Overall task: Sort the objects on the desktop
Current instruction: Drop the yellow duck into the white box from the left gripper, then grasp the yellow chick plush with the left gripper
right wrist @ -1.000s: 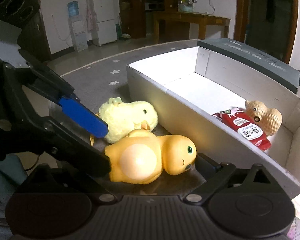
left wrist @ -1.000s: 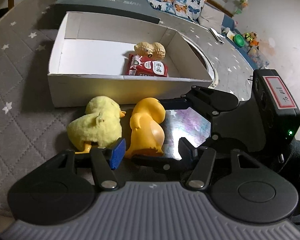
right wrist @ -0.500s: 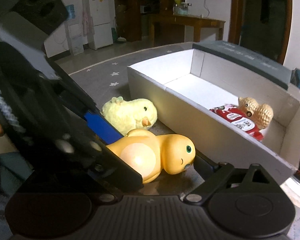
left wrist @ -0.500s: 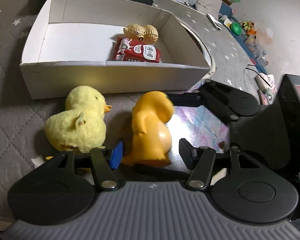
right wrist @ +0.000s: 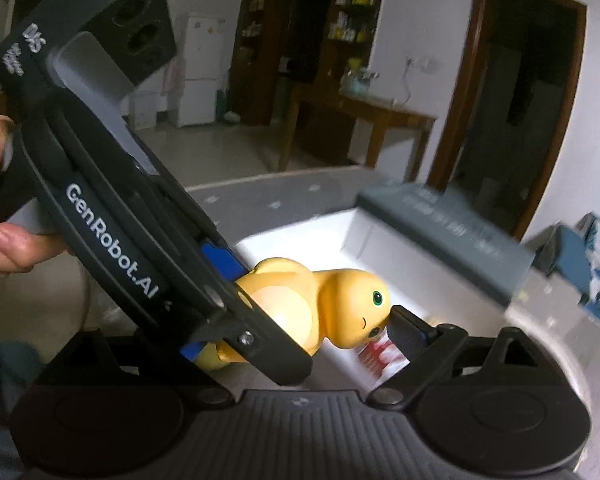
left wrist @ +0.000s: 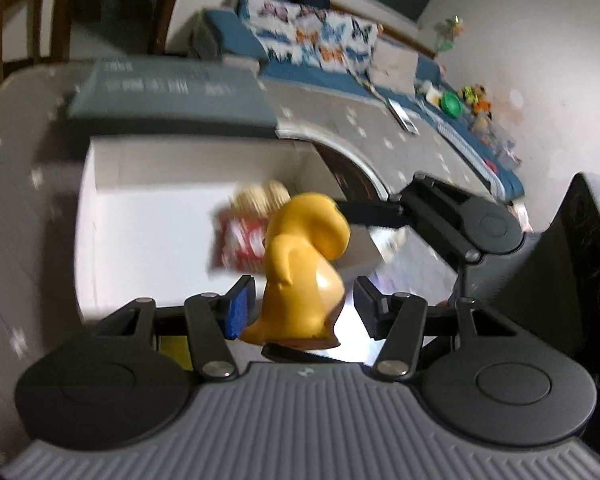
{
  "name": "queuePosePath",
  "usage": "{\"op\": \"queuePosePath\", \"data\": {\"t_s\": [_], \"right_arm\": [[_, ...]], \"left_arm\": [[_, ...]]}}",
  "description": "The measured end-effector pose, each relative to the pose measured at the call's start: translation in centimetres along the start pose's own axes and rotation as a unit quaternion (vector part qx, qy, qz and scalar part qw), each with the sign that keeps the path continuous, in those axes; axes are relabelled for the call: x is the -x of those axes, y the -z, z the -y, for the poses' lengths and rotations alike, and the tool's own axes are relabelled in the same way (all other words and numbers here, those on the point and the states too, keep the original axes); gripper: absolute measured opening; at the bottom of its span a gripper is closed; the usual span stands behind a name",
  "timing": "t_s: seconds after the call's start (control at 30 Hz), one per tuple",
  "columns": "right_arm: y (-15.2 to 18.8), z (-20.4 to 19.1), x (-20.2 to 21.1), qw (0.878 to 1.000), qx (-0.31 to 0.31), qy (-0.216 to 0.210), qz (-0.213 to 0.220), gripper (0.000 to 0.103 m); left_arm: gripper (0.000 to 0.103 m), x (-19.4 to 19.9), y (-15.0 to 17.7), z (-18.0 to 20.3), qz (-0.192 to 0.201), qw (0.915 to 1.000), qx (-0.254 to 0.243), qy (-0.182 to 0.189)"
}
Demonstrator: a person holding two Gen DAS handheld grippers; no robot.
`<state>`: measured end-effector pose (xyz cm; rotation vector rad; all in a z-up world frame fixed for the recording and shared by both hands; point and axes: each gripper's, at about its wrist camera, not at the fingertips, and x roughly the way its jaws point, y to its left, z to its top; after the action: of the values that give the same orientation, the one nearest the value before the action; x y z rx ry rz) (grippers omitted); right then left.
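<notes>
An orange rubber duck (left wrist: 304,264) hangs in the air, off the grey starred cloth, in front of the open white box (left wrist: 140,160). My left gripper (left wrist: 302,306) is closing across the duck's body, its blue pad against the flank. My right gripper (right wrist: 300,338) grips the same duck (right wrist: 320,308) lengthwise, one finger at the beak and the other by the tail, half hidden behind the left gripper's body (right wrist: 100,220). In the left wrist view the right gripper's finger (left wrist: 440,208) reaches the duck's head. Inside the box lie a peanut toy (left wrist: 260,196) and a red packet (left wrist: 240,244).
A grey box lid (left wrist: 160,92) lies behind the white box (right wrist: 300,240). A yellow patch (left wrist: 172,350) shows under my left finger, probably the plush chick. A person's hand (right wrist: 4,248) grips the left gripper's handle. The table's curved edge (left wrist: 364,160) runs to the right, a sofa beyond.
Both grippers have risen together with the orange duck, lifting it off the cloth toward the box. The yellow plush chick has dropped almost out of view. Both views are now blurred.
</notes>
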<state>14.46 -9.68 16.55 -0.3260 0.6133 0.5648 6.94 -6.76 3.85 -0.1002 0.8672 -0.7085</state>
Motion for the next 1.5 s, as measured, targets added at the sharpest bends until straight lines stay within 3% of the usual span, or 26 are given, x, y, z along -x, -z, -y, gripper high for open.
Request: {"op": "queuePosePath", "data": {"t_s": [0.27, 0.47, 0.67, 0.97, 1.17, 1.33, 1.5], "right_arm": [[-2.2, 5.0, -7.3, 0.998, -0.041, -0.004, -0.039, 0.094], [-1.6, 7.3, -12.4, 0.992, -0.084, -0.025, -0.093, 0.095], [-0.8, 7.4, -14.6, 0.987, -0.086, -0.024, -0.132, 0.095], [-1.8, 6.8, -13.1, 0.99, -0.081, -0.022, -0.114, 0.1], [-2.8, 5.3, -8.5, 0.995, -0.066, -0.021, -0.07, 0.097], [-1.7, 2.4, -4.0, 0.996, -0.046, -0.058, -0.046, 0.093], [0.6, -1.2, -3.5, 0.992, -0.011, -0.105, -0.065, 0.088]], "left_arm": [[0.056, -2.8, -3.6, -5.1, -0.008, 0.9987, 0.03, -0.04], [0.056, -3.0, -3.0, -7.9, -0.014, 0.9969, 0.059, -0.049], [0.056, -0.7, -1.3, -8.1, 0.002, 0.9963, 0.065, -0.056], [0.056, 2.9, 1.8, -6.7, 0.021, 0.9956, 0.06, -0.069], [0.056, 4.8, 5.6, -6.0, 0.005, 0.9949, 0.066, -0.077], [0.056, 5.0, 8.4, -6.5, -0.018, 0.9921, 0.098, -0.076], [0.056, 3.6, 9.6, -7.3, -0.042, 0.9885, 0.127, -0.07]]}}
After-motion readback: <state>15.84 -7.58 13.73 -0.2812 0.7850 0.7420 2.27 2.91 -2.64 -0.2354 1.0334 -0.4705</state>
